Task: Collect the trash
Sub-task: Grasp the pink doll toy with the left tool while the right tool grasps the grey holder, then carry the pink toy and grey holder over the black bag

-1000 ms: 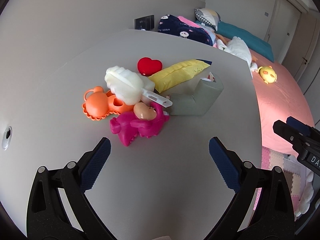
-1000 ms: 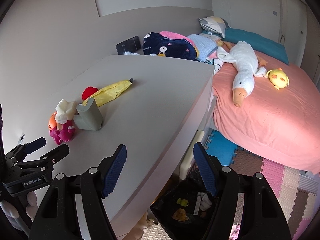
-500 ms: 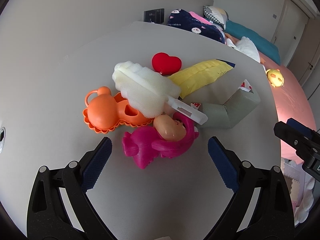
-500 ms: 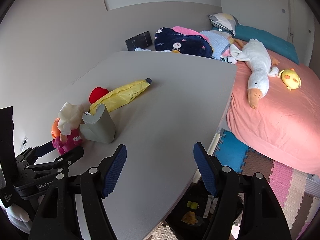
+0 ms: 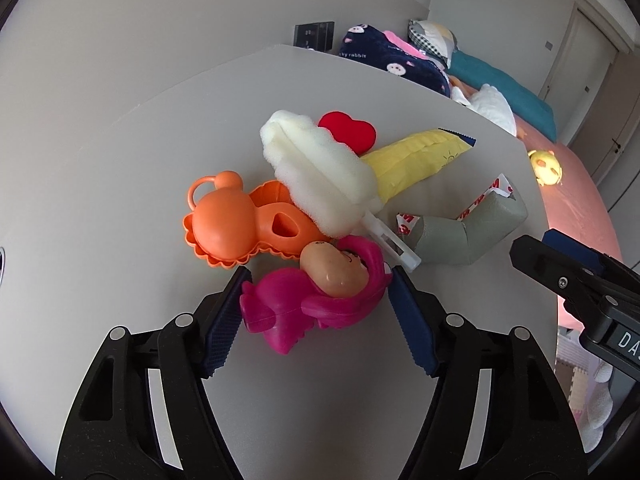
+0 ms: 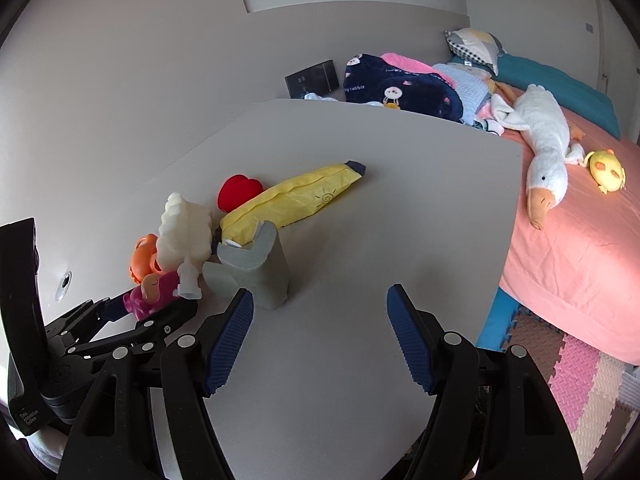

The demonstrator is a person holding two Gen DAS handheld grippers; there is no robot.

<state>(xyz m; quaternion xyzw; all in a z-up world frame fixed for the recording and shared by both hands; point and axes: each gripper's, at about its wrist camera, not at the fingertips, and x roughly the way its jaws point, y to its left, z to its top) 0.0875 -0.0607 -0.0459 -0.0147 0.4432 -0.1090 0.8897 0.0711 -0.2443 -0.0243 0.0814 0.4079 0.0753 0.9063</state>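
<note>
A pile lies on the grey table (image 5: pixel 120 160): a pink doll (image 5: pixel 320 300), an orange plastic toy (image 5: pixel 228 228), a white sponge brush (image 5: pixel 320 176), a red heart (image 5: pixel 348 130), a yellow packet (image 5: pixel 412 160) and a crushed grey carton (image 5: pixel 468 236). My left gripper (image 5: pixel 318 276) is closing its jaws around the doll, and both pads look to touch its sides. In the right wrist view the doll (image 6: pixel 154 290) sits between the left gripper's fingers. My right gripper (image 6: pixel 319 294) hangs open and holds nothing, just right of the grey carton (image 6: pixel 256 272).
The table's right edge drops to foam floor mats (image 6: pixel 580 380). Beyond it a pink bed (image 6: pixel 580 240) carries a white goose plush (image 6: pixel 544 148) and a yellow chick plush (image 6: pixel 608 170). Folded blankets (image 6: pixel 400 88) lie past the table's far edge. A small hole (image 6: pixel 64 280) marks the table at left.
My left gripper came closer to the pile and its jaws narrowed from wide apart onto the pink doll. My right gripper swung left over the table, nearer the grey carton.
</note>
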